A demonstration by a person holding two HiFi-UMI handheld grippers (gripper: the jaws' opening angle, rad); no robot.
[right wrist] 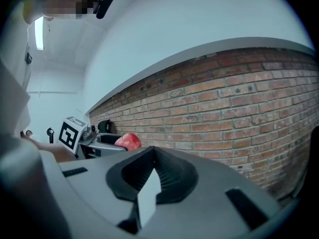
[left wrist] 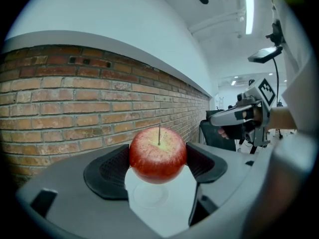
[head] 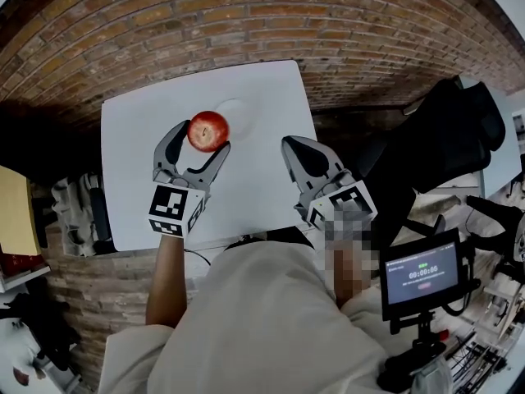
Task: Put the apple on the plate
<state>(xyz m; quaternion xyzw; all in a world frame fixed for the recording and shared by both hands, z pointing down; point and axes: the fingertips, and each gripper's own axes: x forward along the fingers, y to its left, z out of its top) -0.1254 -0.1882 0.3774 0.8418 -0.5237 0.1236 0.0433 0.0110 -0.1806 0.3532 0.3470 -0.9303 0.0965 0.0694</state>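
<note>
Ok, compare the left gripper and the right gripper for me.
The left gripper is shut on the apple; the right gripper is shut with nothing between its jaws. The left gripper reaches out over the white table near the plate; the right gripper sits further back, by the table's right edge. Both have the same dark grey build.

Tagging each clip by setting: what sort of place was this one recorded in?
Most likely a lab or workshop rigged for recording, not a home: a white table set against a brick wall, a stand-mounted screen showing a timer, and a ceiling strip light overhead.
</note>
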